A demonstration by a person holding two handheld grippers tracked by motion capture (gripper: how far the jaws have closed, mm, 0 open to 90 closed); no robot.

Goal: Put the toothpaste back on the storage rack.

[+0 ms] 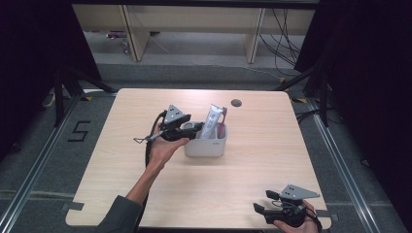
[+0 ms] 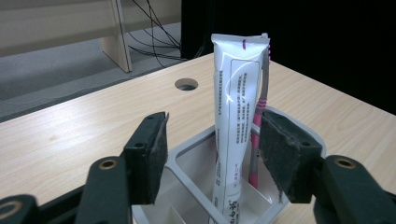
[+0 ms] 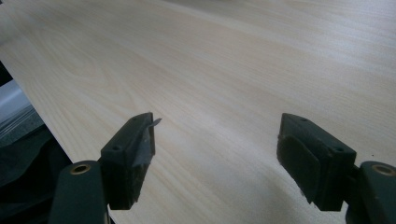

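Note:
A white toothpaste tube and a pink toothbrush stand upright in a white compartmented holder at the middle of the wooden table. My left gripper is at the holder's left rim. Its jaws stand apart on either side of the tube, and the pads do not press on it. My right gripper hovers open over bare wood near the table's front right corner, nothing between its fingers.
The table has a round cable hole near its far edge. Beyond the table are wooden furniture legs and loose cables on the floor. Dark curtains flank both sides.

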